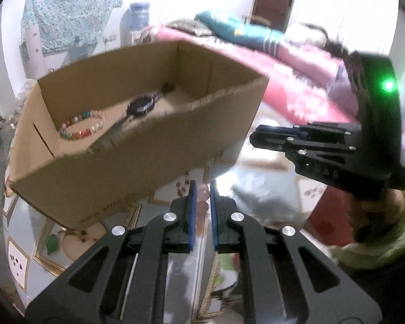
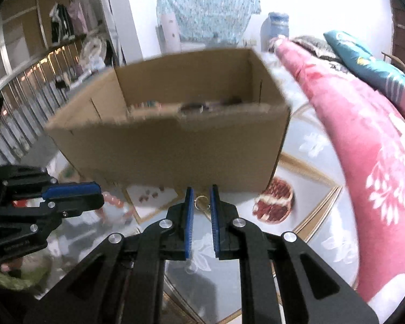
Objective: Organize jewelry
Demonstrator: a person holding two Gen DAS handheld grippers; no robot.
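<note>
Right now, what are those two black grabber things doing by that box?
A person is tidying jewelry with a grabber in each hand. The left gripper is pinched on a pink bead bracelet, and the right gripper seems to hold a small gold ring. Both sit just in front of an open cardboard box. Inside it already lie a colorful bead bracelet and a dark watch.

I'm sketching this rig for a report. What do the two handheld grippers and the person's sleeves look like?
Both grippers are matte black, with slotted linkage arms, round silver pivot bolts and two flat fingers faced with blue ribbed pads. That goes for the left gripper and the right gripper alike. The right one's upright body carries a glowing green light. The person wears a fuzzy olive-green sleeve.
</note>
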